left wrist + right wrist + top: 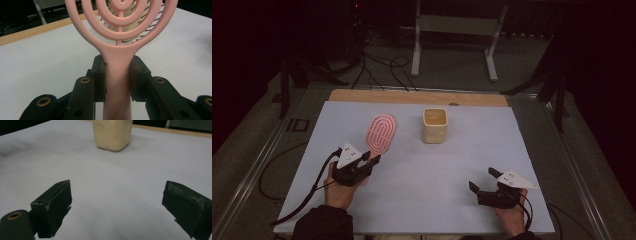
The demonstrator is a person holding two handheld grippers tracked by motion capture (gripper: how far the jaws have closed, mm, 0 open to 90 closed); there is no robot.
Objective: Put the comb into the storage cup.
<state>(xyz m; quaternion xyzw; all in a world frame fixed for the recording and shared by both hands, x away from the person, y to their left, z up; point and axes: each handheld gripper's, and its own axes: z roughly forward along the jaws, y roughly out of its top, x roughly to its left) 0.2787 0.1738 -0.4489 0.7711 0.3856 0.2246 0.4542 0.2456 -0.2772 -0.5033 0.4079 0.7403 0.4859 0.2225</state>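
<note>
Holding pink plastic vented hairbrush (381,133) by its handle, head aimed at cream square cup (434,125).
Left gripper (117,75) clamps the handle firmly; right gripper (117,205) waits agape, empty.

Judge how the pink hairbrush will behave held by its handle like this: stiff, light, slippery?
The pink hairbrush looks like stiff moulded plastic, holding straight out of the left claw. Its open-ring head suggests lightness. The smooth handle might twist between the pads.

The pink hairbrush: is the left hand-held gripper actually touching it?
Touching. The left gripper view shows the left hand-held gripper with both black pads pressed against the pink hairbrush handle.
</note>
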